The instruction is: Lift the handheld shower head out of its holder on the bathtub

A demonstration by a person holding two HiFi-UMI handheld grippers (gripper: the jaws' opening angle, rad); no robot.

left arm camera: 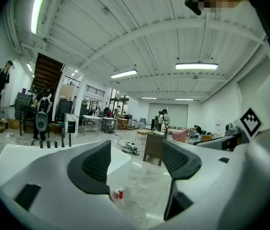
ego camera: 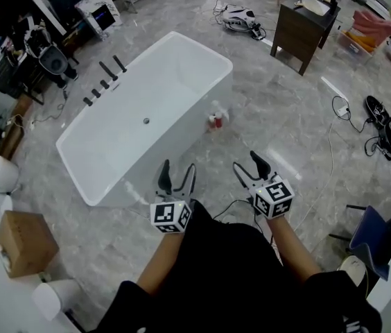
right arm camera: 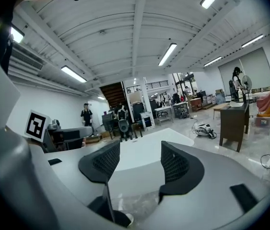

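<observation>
A white freestanding bathtub (ego camera: pixel 181 68) stands on the grey marble floor ahead of me. Along its far left rim runs a row of black fittings (ego camera: pixel 102 82), two of them long bars (ego camera: pixel 119 64); I cannot tell which one is the handheld shower head. My left gripper (ego camera: pixel 177 175) and right gripper (ego camera: pixel 249 166) hang side by side in front of the tub's near end, both open and empty, well short of the fittings. The left gripper (left arm camera: pixel 135 164) sees the tub (left arm camera: pixel 10 152) and fittings (left arm camera: pixel 53 142) off to its left. The right gripper (right arm camera: pixel 135 164) points at the tub (right arm camera: pixel 144 152).
A small red-and-white thing (ego camera: pixel 215 120) lies on the floor beside the tub. A dark wooden cabinet (ego camera: pixel 303 26) stands at the back right, cables (ego camera: pixel 351 113) and a blue chair (ego camera: pixel 369 238) at the right, a cardboard box (ego camera: pixel 23 241) at the left. People stand far off.
</observation>
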